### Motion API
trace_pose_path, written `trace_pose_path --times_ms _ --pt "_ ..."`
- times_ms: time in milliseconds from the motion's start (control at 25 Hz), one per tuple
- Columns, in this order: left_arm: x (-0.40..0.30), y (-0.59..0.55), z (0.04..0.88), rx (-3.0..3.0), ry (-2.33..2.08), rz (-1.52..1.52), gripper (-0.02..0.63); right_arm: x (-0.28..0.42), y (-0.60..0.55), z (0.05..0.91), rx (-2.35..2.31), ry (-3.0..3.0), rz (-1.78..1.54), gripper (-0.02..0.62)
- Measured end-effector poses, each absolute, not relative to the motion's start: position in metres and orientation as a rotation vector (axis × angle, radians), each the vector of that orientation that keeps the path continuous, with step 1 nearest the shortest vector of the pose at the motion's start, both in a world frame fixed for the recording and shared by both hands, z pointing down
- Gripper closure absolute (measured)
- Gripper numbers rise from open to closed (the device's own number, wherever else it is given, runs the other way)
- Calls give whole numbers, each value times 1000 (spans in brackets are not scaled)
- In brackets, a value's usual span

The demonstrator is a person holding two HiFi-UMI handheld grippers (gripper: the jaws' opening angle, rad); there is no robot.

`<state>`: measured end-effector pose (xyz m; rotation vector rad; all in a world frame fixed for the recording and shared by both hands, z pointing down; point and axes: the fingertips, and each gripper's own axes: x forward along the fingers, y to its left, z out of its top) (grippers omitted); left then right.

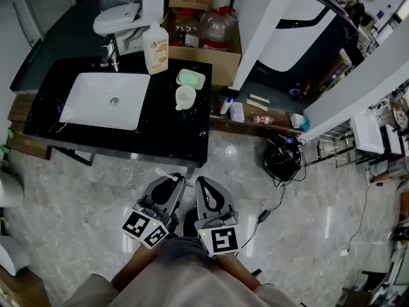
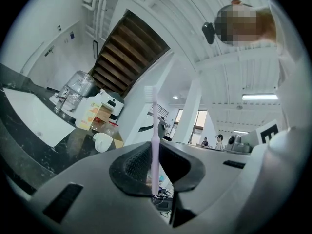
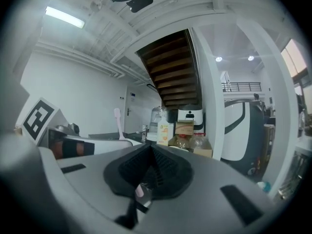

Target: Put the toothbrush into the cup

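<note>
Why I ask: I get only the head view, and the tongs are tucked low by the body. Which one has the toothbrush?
Observer: The left tongs. Their jaws are shut on the pale pink toothbrush.
Operator: How does it sit in them?
Observer: Upright, with the bristle head on top and the handle running down between the jaws.
Operator: And the right tongs?
Observer: The right tongs have their jaws together. In the right gripper view, the toothbrush's head shows off to their left.
</note>
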<state>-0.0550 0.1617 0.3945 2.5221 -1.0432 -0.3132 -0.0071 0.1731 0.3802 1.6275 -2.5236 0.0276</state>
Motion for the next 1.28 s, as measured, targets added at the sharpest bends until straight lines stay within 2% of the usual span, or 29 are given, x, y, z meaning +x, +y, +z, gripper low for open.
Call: trace_pose_path --times_ms 800,1280 --pt "49 43 388 2544 -1138 -234 554 91 47 382 1534 -2626 62 589" --pt "33 30 382 2516 -1318 -165 554 88 34 395 1444 -2714 188 589"
